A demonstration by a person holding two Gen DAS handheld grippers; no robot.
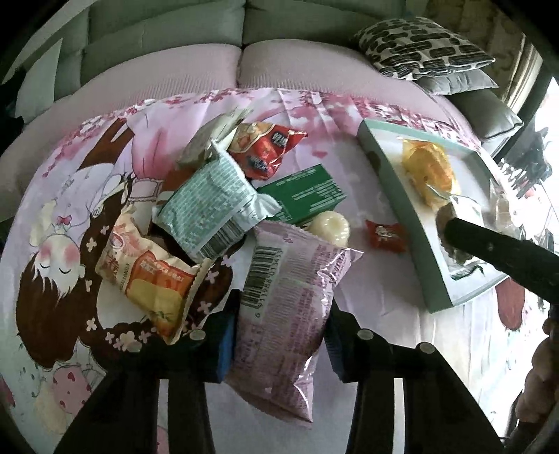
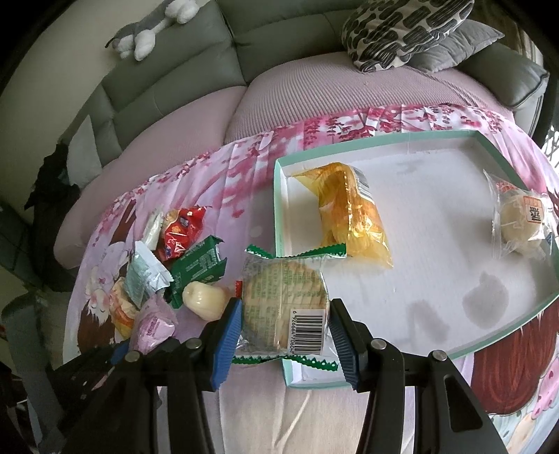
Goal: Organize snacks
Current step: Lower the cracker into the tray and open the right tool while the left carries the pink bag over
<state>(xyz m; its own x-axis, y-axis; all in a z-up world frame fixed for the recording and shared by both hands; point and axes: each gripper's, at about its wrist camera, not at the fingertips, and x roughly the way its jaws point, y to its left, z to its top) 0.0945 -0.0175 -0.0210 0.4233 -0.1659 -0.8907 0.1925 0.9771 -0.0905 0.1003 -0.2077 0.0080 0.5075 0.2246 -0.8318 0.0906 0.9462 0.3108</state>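
Observation:
A pink snack packet (image 1: 286,307) with a barcode lies between the blue pads of my left gripper (image 1: 281,337), which is shut on it at the near edge of the snack pile. My right gripper (image 2: 284,333) is shut on a clear rice-cracker packet (image 2: 286,300) with green zigzag ends, held over the near left corner of the teal-rimmed white tray (image 2: 384,139). A yellow packet (image 2: 353,216) and a clear-wrapped bun (image 2: 520,223) lie in the tray. In the left wrist view the tray (image 1: 394,195) is at the right, with one black finger (image 1: 489,248) of the right gripper above it.
The pile on the cartoon-print cloth (image 1: 70,244) holds a red packet (image 1: 265,146), a mint-and-white packet (image 1: 209,209), a green box (image 1: 304,195), a white jelly cup (image 1: 332,227), a small red candy (image 1: 386,235) and an orange cake packet (image 1: 153,276). A patterned cushion (image 2: 401,31) sits on the sofa behind.

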